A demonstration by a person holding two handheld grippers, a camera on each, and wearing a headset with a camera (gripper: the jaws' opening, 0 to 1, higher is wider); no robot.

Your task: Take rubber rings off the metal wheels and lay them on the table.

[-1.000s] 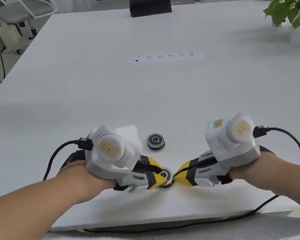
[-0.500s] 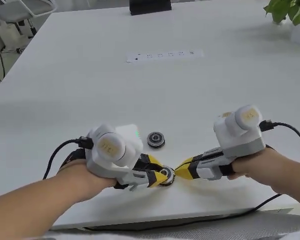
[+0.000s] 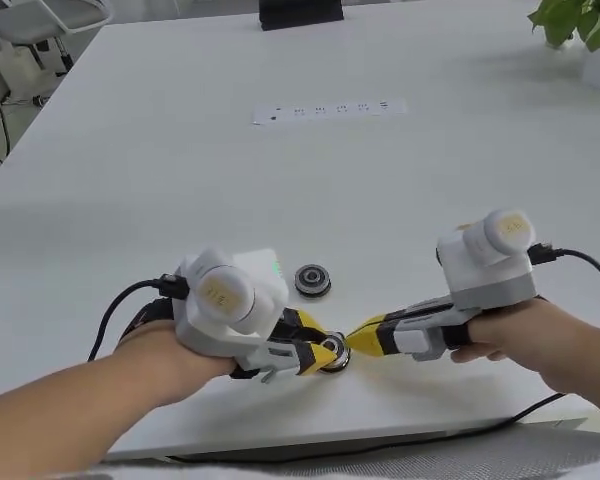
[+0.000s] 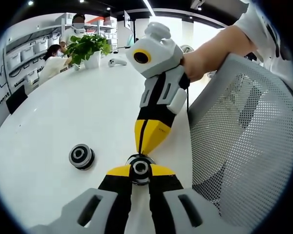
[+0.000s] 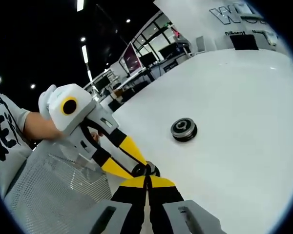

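A small metal wheel (image 3: 333,353) with a black rubber ring sits at the table's near edge, and my left gripper (image 3: 322,354) is shut on it. In the left gripper view the wheel (image 4: 140,167) lies between the yellow tips of my left gripper (image 4: 139,172). My right gripper (image 3: 352,345) comes in from the right, jaws pressed together on the ring at the wheel's rim, as its own view shows (image 5: 147,179). A second wheel (image 3: 312,281) with its ring on lies flat on the table just beyond, untouched (image 4: 81,156) (image 5: 184,129).
A white power strip (image 3: 330,110) lies mid-table. A potted plant (image 3: 575,22) stands at the far right corner and a dark object (image 3: 300,14) at the far edge. The table's front edge (image 3: 380,435) runs just below the grippers, with a mesh chair (image 4: 244,131) beside it.
The right gripper's body has swung right and upward while its tips stay at the wheel. The left gripper and both wheels have held their places.
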